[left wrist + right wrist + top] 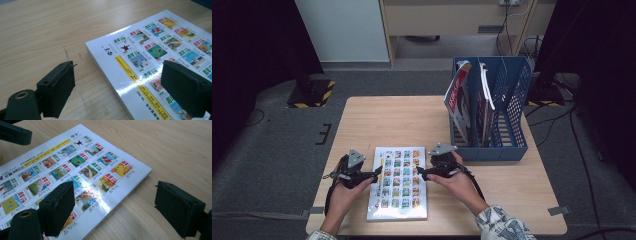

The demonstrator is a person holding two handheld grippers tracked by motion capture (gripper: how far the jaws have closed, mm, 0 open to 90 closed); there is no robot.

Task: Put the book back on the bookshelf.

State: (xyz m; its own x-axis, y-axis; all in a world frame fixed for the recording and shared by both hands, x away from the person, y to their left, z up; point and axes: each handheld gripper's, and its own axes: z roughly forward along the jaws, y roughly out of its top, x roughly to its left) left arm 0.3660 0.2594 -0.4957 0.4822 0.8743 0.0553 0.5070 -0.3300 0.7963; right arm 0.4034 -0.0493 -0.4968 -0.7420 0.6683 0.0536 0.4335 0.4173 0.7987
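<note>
On the tabletop, near the front edge, lies the book, flat w/ its picture cover up. We go left to right. Our left tongs are at the book's left long edge, spread wide; in the left gripper view one jaw is over bare wood and the other over the cover, so the edge sits between them. We think this is to take the book by the side, as a flat book gives no other hold. Our right tongs are at the right edge, also spread, straddling it the same way, nothing pinched yet. Further right stands the blue file rack, w/ magazines upright inside; probably the book goes there.
</note>
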